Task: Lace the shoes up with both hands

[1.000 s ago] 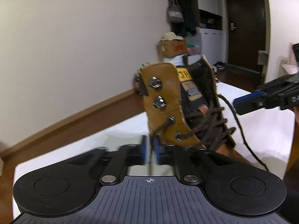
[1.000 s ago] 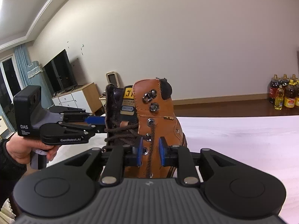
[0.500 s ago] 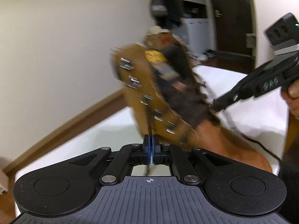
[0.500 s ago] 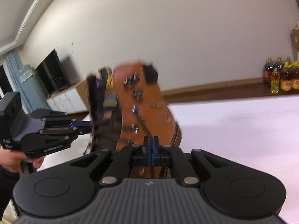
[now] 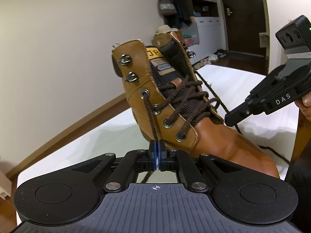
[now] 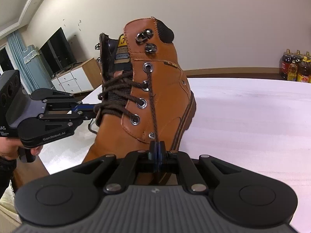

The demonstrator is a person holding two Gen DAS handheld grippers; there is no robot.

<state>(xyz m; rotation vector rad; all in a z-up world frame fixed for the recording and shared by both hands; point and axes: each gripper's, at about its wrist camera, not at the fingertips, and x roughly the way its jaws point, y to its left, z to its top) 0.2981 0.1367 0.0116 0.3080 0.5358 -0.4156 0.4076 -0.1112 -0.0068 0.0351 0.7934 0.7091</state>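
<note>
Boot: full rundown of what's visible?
The boot is tan-brown, leather-looking, high-ankled, tilted on the white table. Dark brown lace crisscrosses four metal eyelets per side over a black mesh tongue; the upper two hooks per side are empty. Left tongs and right tongs each pinch a lace end running down from the top eyelet.

Both hand-held grippers [image 5: 156,145] [image 6: 156,145] clamped tight

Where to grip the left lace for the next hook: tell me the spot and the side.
Grip the left lace on the straight run just below the top eyelet, coming from the boot's outer side. There it hangs free of the leather, and the open hook sits right above.
</note>
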